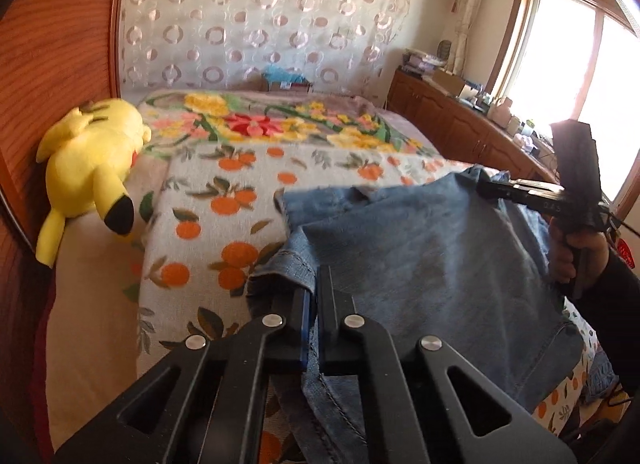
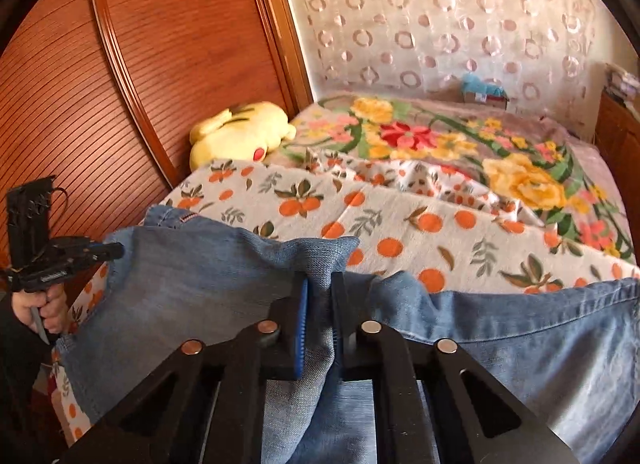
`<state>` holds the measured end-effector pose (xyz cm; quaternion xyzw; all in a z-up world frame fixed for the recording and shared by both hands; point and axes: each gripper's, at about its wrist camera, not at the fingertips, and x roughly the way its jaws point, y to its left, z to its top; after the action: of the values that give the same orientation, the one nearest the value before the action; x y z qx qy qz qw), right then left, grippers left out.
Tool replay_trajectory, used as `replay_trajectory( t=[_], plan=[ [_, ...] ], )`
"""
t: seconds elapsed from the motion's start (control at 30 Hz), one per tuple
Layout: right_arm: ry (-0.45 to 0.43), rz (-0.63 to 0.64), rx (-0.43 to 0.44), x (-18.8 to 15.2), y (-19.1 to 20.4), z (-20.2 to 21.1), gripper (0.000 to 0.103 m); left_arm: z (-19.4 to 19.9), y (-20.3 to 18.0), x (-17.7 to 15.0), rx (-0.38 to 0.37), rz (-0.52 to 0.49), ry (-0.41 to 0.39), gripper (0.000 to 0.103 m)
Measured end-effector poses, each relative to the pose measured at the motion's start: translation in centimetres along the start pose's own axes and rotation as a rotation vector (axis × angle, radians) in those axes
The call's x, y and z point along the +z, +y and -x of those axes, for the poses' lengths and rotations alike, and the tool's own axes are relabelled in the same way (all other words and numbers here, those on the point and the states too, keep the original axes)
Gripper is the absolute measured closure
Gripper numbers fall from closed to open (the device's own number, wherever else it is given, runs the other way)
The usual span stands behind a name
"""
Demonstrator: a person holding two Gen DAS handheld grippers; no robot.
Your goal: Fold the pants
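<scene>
**Both grippers clamped on jeans**

Left gripper (image 1: 314, 288) pinches a hem edge, bottom centre of frame; right gripper (image 2: 320, 296) is closed on a bunched fold. Jeans (image 1: 420, 248) span between them across the bed (image 1: 224, 192), long axis left-right.

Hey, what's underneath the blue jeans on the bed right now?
The jeans lie on a white sheet printed with oranges, which spreads out past them. Whatever sits directly beneath the denim is covered, so it cannot be seen.

Left gripper (image 1: 314, 284) and right gripper (image 2: 320, 296) both angled downward — each clamped on cloth.
</scene>
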<state>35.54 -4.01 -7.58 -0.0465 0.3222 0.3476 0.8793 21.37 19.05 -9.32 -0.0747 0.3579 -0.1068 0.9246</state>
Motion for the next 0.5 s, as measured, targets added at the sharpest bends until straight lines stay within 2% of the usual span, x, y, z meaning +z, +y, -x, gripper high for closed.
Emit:
replay_trajectory(
  t=[0.17,0.23,0.37,0.4,0.47,0.5],
  plan=[
    [-0.056,-0.041,-0.042,-0.7,-0.4,0.7,0.095,1.1,-0.8,2.3,0.016,-0.024,-0.058,0.101],
    [-0.062,-0.058,-0.076,-1.0,-0.6,0.4,0.094,0.6,-1.0,3.2,0.018,-0.028,-0.054,0.101],
    [-0.006,-0.076,-0.109,-1.6,-0.1,-0.8,0.094,-1.9,-1.0,4.0,0.086,-0.053,-0.001,0.101],
    [0.003,-0.081,-0.108,-1.6,0.0,-0.9,0.093,-2.0,-0.8,3.8,0.089,-0.047,0.011,0.101],
    [0.017,-0.089,-0.118,-1.5,0.2,-0.7,0.082,-2.4,-0.5,3.2,0.112,-0.05,0.03,0.098],
    [0.019,-0.084,-0.122,-1.3,0.3,-0.5,0.081,-2.3,-0.4,3.0,0.121,-0.049,0.035,0.095]
  ],
)
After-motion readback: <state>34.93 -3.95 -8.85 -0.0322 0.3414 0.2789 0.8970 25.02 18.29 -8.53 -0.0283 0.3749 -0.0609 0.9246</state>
